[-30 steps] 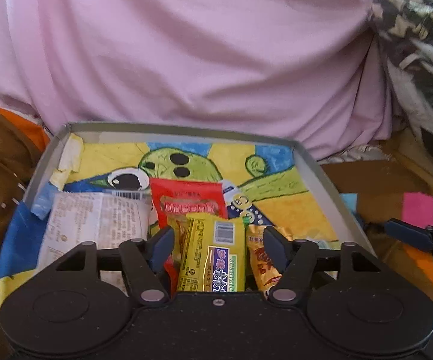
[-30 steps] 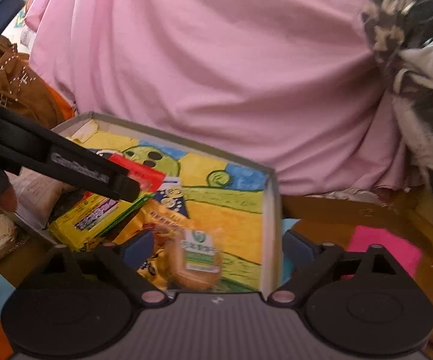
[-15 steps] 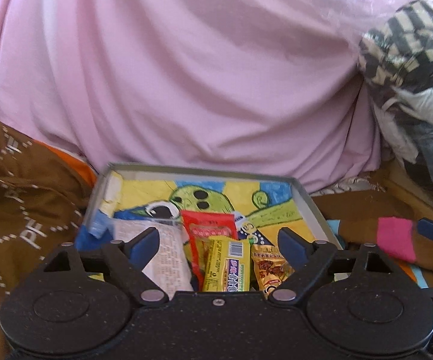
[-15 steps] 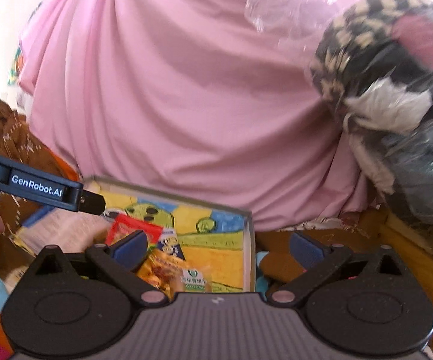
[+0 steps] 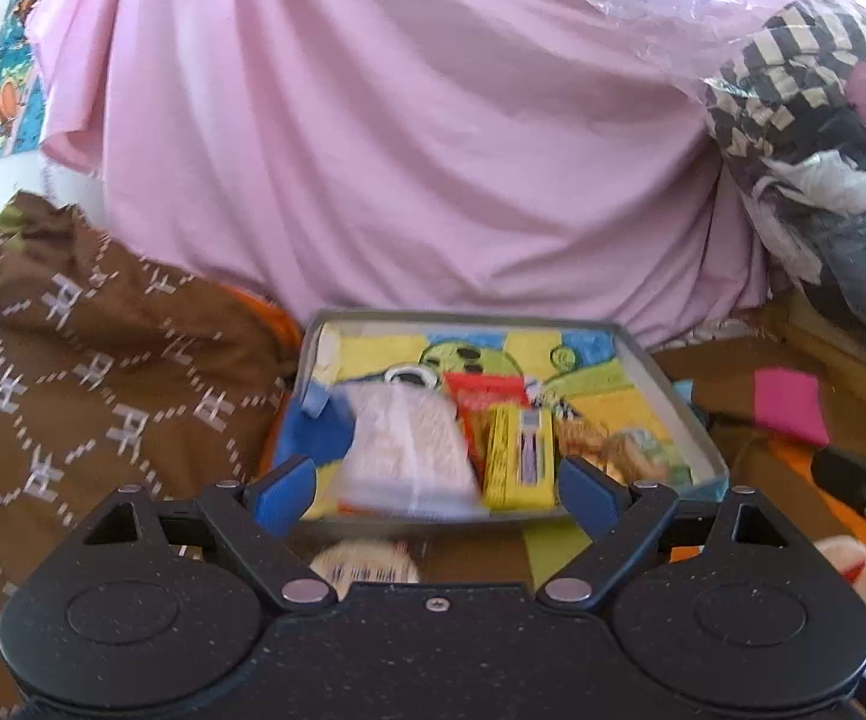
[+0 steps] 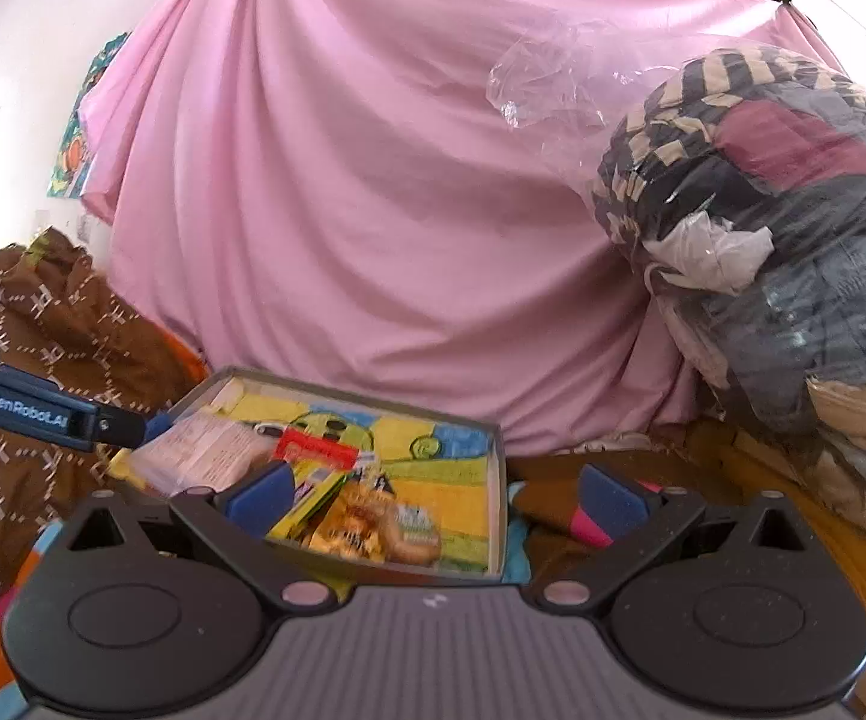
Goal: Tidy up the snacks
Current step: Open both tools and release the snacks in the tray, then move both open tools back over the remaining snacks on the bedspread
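Snack tray (image 5: 667,396), lower centre, holding white packet (image 5: 408,450), yellow bar (image 5: 520,459), red pouch (image 5: 487,399); left gripper (image 5: 433,489), right gripper (image 6: 433,495) spread, empty; probably between picks; next: stray packet (image 5: 363,564) beneath.

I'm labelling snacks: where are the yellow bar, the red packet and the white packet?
yellow bar (image 5: 520,461), left wrist view, middle of wrapper.
red packet (image 5: 488,396), left wrist view, top part.
white packet (image 5: 411,450), left wrist view, centre.
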### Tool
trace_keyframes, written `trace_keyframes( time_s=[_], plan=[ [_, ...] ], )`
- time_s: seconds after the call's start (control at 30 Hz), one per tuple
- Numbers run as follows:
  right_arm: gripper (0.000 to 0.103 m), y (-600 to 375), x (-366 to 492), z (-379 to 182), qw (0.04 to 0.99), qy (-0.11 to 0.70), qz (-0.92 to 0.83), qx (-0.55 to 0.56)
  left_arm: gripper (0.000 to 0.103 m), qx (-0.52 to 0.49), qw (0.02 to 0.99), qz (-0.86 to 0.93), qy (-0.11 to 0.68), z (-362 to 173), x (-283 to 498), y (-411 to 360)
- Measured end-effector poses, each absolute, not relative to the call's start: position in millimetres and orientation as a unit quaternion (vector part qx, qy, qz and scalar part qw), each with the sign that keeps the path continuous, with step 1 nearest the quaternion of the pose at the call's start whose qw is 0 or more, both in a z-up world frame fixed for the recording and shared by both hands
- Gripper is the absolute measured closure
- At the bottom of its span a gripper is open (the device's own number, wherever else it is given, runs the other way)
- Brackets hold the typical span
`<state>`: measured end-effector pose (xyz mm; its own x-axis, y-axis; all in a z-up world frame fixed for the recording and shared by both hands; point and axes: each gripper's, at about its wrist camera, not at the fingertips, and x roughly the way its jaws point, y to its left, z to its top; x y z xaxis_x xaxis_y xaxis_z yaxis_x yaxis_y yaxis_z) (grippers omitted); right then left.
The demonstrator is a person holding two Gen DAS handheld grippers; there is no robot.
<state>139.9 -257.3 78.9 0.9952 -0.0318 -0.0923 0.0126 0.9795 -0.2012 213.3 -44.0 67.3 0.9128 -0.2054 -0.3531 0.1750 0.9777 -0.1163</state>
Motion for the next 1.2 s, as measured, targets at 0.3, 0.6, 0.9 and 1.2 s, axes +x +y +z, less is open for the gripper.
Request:
trace_keyframes(
  time_s=[0.3, 0.6, 0.9, 1.2],
  plan=[
    [0.000, -253.3, 99.0, 61.5, 0.994, 0.081, -0.017, -0.074, 0.014, -0.033, 0.975, -0.080, 0.205, 43.2, 154.1, -28.1],
    [0.000, -248.6, 64.6, 35.9, 0.991, 0.125, -0.024, -0.044, 0.014, -0.013, 0.970, -0.060, 0.234, 15.4, 106.9, -12.8],
    [0.000, -236.0, 44.3, 13.6, 0.983, 0.184, 0.007, -0.022, 0.014, -0.030, 0.955, -0.040, 0.292, -7.7, 79.6, -6.8],
    [0.000, -224.9, 37.5, -2.0, 0.974, 0.223, 0.031, -0.017, 0.014, -0.030, 0.944, -0.031, 0.327, -19.4, 64.6, -8.2]
  ],
)
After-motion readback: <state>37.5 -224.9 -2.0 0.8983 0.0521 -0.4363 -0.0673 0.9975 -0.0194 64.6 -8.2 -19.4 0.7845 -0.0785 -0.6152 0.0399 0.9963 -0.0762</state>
